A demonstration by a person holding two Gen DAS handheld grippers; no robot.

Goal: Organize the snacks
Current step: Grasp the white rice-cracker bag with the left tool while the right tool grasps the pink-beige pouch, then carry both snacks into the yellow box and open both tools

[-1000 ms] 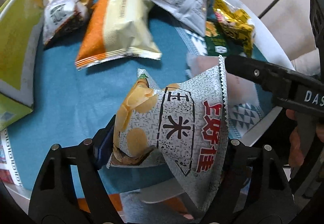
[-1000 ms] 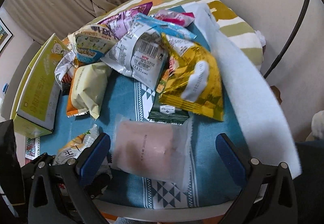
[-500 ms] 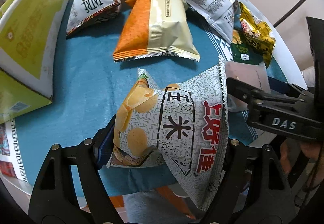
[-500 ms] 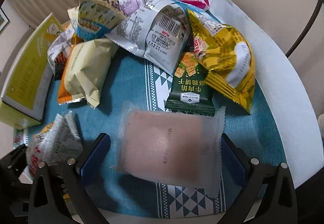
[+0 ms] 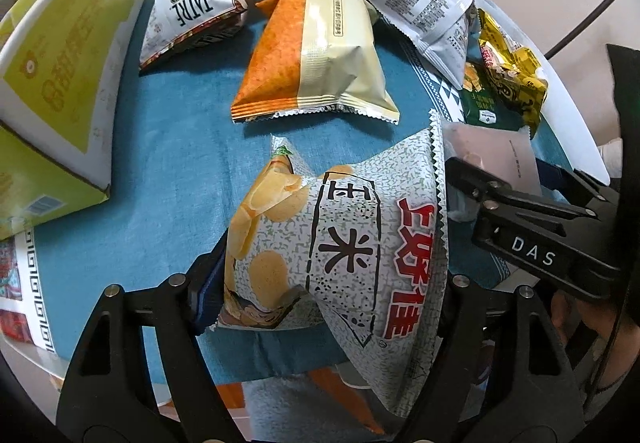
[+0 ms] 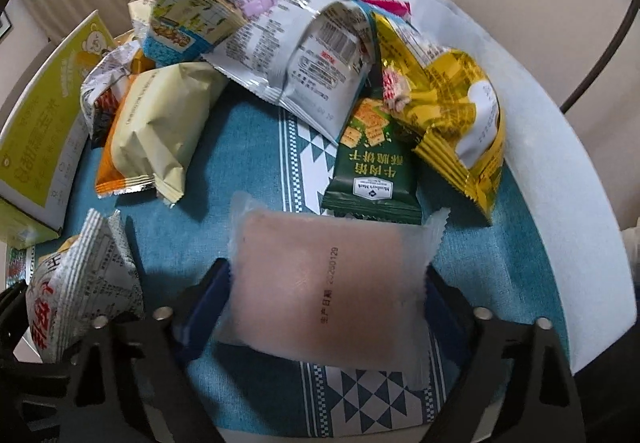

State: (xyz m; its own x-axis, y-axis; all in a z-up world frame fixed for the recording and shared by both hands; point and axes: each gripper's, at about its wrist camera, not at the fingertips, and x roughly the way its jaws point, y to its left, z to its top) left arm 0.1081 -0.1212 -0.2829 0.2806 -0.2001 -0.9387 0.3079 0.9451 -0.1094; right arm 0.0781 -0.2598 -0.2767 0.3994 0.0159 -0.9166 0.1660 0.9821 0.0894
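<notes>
A bare strip of blue cloth (image 5: 168, 147) on the counter lies open between the yellow box (image 5: 60, 91) at the left and the orange-and-cream packet (image 5: 316, 59). Farther back, piled snack bags (image 6: 288, 55) block passage. The right tool (image 5: 532, 211) crowds the near right side.

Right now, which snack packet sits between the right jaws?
The frosted pink packet with a printed date code. It lies flat on the blue cloth, apart from the pile; the others are opaque printed bags.
</notes>
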